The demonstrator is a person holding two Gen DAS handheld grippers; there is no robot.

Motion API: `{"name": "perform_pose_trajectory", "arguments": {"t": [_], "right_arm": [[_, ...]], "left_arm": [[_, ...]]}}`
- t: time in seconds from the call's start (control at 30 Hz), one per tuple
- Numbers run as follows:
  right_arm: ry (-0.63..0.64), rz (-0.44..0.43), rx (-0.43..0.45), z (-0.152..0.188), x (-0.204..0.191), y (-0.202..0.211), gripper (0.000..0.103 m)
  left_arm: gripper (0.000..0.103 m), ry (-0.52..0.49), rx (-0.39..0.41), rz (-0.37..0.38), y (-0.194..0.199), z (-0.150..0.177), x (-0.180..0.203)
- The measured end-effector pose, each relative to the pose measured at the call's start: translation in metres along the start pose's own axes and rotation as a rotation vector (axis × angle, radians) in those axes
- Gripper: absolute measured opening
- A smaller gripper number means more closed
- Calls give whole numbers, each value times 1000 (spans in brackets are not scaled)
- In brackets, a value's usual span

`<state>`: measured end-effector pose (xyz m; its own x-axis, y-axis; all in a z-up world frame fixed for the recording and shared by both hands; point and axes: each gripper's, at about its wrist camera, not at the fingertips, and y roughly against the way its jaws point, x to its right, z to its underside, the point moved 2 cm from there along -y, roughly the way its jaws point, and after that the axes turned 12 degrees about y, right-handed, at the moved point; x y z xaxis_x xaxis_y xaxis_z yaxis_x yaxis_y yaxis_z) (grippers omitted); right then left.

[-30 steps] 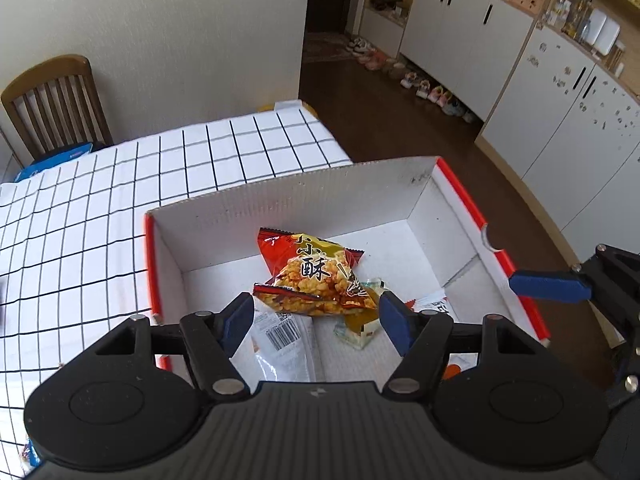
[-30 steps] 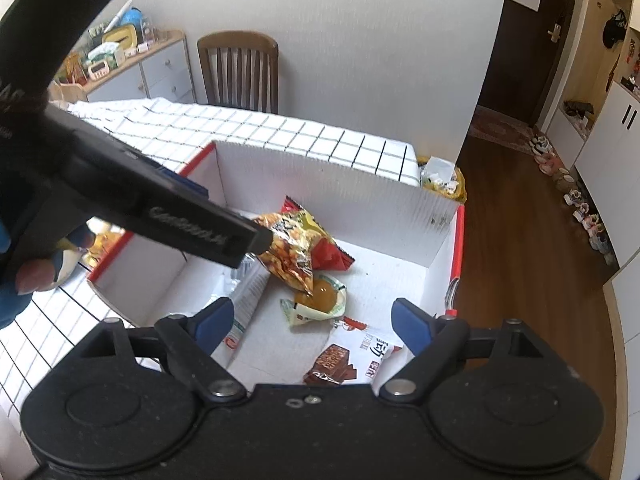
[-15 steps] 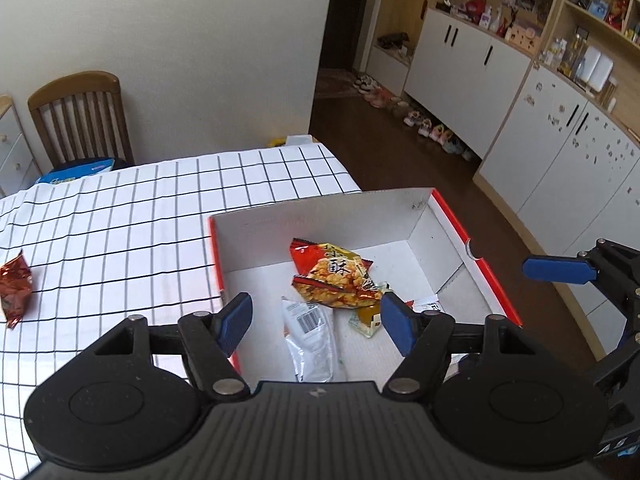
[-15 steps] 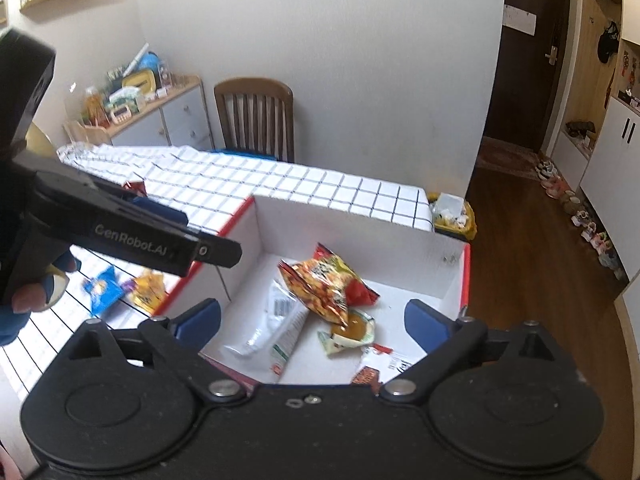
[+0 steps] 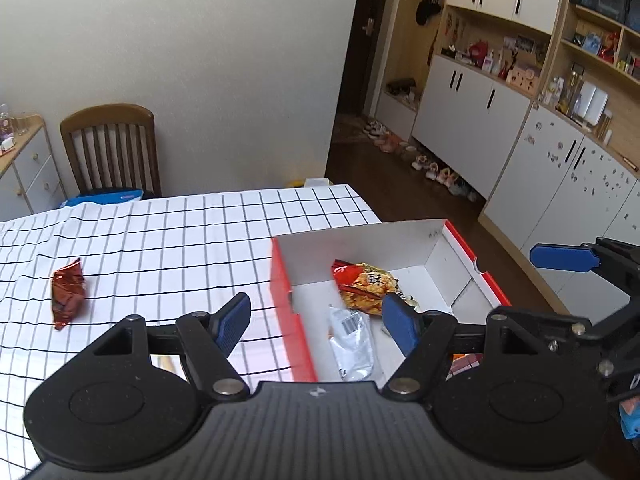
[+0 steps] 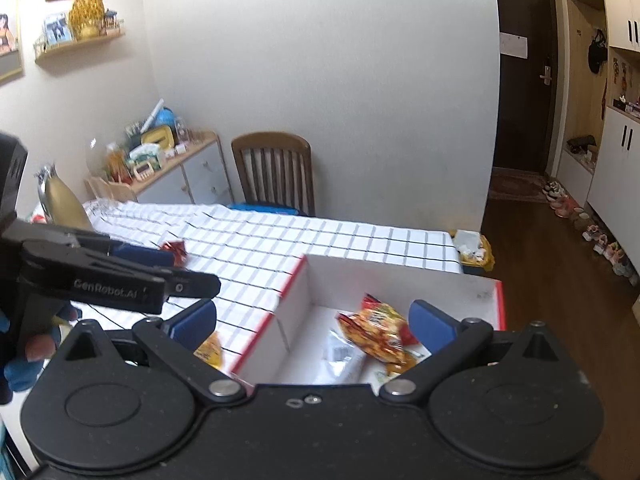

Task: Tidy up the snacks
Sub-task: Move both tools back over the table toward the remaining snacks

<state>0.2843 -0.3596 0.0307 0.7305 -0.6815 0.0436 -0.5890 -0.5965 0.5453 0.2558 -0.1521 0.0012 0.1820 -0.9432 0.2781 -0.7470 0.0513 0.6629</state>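
We see the orange snack bag (image 5: 366,286) and a clear packet (image 5: 352,340) inside the red-edged box (image 5: 282,280) on the checked cloth (image 5: 160,240); a red packet (image 5: 68,294) lies well apart, w/ nothing near it. Left tongs (image 5: 316,322) and right tongs (image 6: 312,322) both gape wide, holding nothing.

- "GenRobot.AI", pale lettering along the side of the black left gripper (image 6: 192,285), right wrist view.
- Large Chinese characters, black on yellow, on the red-and-orange snack bag (image 5: 366,286) in the cardboard box (image 5: 280,280); blurred, possibly "小酥".
- Barcode, black bars on a white panel, on the clear plastic packet (image 5: 352,340) beside that bag; digits too small to read.
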Motion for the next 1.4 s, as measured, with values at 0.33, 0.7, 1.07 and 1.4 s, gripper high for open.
{"name": "perform_pose_trajectory", "arguments": {"t": [0.33, 0.7, 1.07, 1.4], "right_arm": [[-30, 15, 26, -12, -50, -10, 103], [-44, -29, -5, -13, -121, -45, 103], [-27, -64, -78, -8, -175, -83, 103], [25, -114, -148, -3, -205, -124, 101]], "left_arm": [[77, 29, 9, -20, 32, 6, -66], [84, 43, 17, -85, 48, 3, -158], [84, 87, 4, -151, 26, -13, -241], [84, 150, -32, -189, -17, -32, -293]]}}
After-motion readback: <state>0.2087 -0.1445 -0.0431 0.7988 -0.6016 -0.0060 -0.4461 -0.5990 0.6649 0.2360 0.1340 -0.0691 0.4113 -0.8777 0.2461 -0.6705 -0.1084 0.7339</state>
